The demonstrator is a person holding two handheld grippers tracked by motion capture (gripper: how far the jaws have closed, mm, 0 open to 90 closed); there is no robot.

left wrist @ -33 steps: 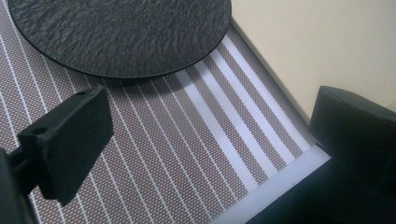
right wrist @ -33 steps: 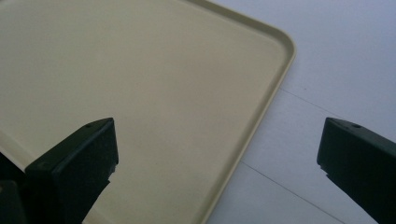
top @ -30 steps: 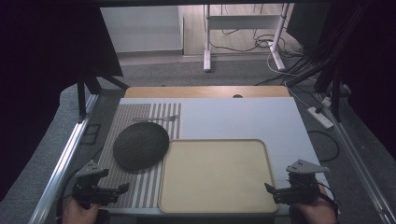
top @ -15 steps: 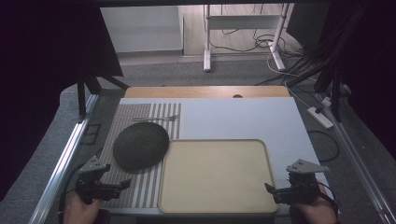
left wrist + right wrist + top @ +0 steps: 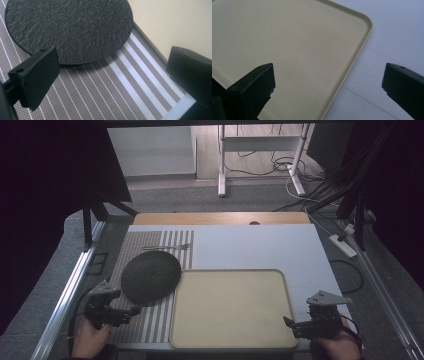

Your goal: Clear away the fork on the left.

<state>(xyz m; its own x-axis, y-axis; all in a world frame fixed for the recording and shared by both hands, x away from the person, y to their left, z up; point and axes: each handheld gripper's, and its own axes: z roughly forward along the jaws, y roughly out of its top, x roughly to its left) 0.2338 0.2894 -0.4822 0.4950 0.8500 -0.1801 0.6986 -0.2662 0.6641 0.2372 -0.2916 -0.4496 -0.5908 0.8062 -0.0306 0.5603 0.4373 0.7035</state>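
Observation:
A round dark slate plate (image 5: 150, 275) (image 5: 67, 27) lies on a striped placemat (image 5: 130, 320) (image 5: 105, 90) at the table's left. A fork (image 5: 167, 247) rests on the mat behind the plate. A beige tray (image 5: 230, 307) (image 5: 294, 45) sits at the front centre, its left edge touching the plate. My left gripper (image 5: 131, 312) (image 5: 112, 75) hovers open over the mat just in front of the plate, jaws wide apart and holding nothing. Over the tray's front right corner my right gripper (image 5: 290, 324) (image 5: 328, 82) stands open with nothing between its jaws.
A white tabletop (image 5: 260, 245) extends behind and to the right of the tray. A wooden strip (image 5: 210, 218) runs along the far edge. Metal rails (image 5: 70, 290) flank the table, and a power strip (image 5: 343, 245) and cables lie on the floor at the right.
My left gripper has moved forward and a little inward along the mat toward the plate. The right gripper has stayed in place.

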